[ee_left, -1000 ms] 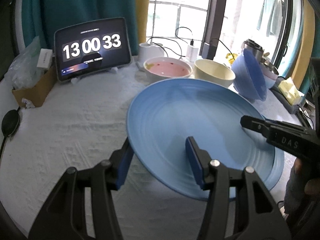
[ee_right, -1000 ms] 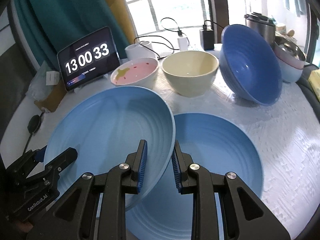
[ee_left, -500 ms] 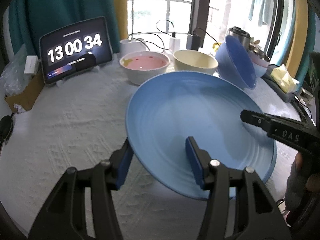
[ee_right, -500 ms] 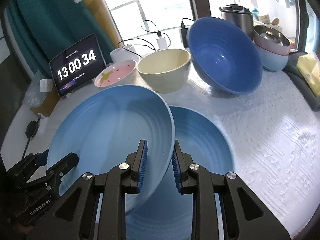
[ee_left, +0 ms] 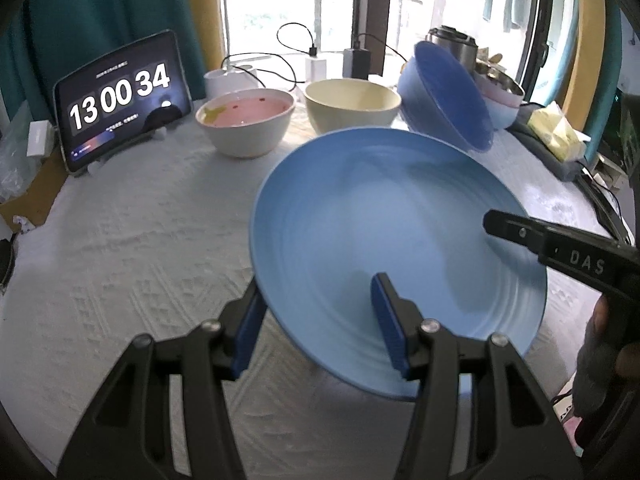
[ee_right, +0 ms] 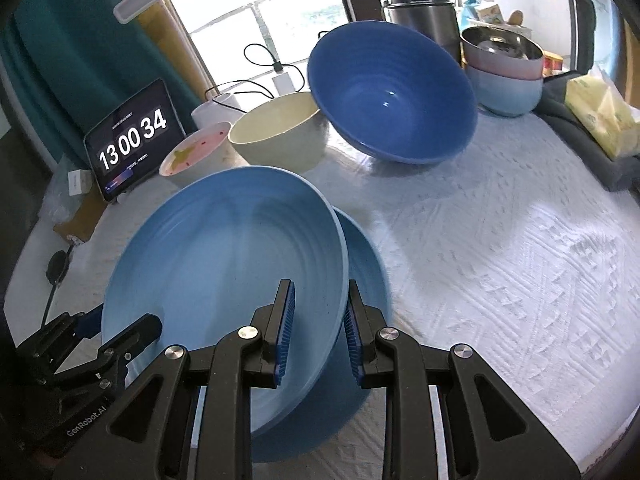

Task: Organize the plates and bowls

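A light blue plate [ee_left: 392, 248] [ee_right: 224, 272] is held tilted above the white tablecloth by both grippers. My left gripper [ee_left: 316, 324] has its fingers around the plate's near-left rim. My right gripper [ee_right: 318, 328] is shut on the plate's right rim. A second light blue plate [ee_right: 364, 264] lies on the cloth under it, mostly hidden. A pink-lined bowl [ee_left: 248, 120], a cream bowl [ee_left: 352, 104] and a tilted dark blue bowl [ee_left: 448, 96] stand behind. In the right wrist view the dark blue bowl [ee_right: 392, 96] leans beside the cream bowl [ee_right: 280, 132].
A tablet clock [ee_left: 120, 96] stands at the back left. Stacked pink and light blue bowls [ee_right: 504, 76] with a metal one inside, a steel pot [ee_right: 420, 12] and a yellow tissue pack [ee_right: 600, 120] sit at the back right. Cables and chargers [ee_left: 312, 60] lie by the window.
The held plate has shifted left, covering more of the plate beneath it. Both cameras have pulled back and up, so the bowls look farther away.
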`<act>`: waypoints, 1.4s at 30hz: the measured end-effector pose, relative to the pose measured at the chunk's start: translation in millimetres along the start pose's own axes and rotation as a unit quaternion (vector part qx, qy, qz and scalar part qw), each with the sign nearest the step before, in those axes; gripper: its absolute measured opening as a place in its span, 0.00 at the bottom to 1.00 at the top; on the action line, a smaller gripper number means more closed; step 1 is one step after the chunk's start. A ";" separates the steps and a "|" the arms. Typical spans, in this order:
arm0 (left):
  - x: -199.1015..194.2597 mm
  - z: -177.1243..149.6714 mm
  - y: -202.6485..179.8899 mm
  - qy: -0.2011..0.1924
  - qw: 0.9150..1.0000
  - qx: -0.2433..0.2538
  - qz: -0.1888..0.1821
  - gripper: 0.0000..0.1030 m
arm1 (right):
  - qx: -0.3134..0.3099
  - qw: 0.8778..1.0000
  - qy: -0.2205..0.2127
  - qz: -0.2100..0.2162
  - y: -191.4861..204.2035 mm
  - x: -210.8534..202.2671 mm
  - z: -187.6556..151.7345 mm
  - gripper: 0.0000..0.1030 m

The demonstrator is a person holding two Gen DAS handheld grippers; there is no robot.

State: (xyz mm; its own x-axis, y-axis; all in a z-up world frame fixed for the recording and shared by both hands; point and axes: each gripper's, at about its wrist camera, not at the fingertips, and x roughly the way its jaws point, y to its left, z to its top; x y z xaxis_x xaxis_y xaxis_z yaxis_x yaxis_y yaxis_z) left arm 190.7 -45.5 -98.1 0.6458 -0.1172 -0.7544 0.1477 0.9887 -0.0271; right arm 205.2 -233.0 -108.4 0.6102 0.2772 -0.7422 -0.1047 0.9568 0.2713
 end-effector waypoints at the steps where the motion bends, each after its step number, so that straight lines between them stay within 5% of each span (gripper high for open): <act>1: 0.5 -0.4 -1.4 0.001 1.000 0.001 0.000 0.53 | 0.001 1.000 0.000 0.000 -1.9 -0.7 -0.7 0.25; 12: 11.0 -5.3 -5.2 0.038 0.999 -0.004 0.003 0.54 | 0.007 1.000 -0.004 -0.004 -10.5 -6.9 -6.0 0.25; 42: 9.6 -2.6 14.3 0.033 0.999 -0.035 0.017 0.54 | 0.011 0.998 -0.027 -0.057 -25.4 -14.7 0.4 0.33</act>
State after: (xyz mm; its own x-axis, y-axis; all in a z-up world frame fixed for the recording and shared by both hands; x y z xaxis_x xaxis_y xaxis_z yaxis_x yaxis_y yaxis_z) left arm 197.1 -32.2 -107.4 0.5978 -0.0784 -0.7978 0.0711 0.9965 -0.0446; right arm 199.2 -261.5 -104.2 0.6590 0.1600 -0.7349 -0.0152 0.9797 0.1997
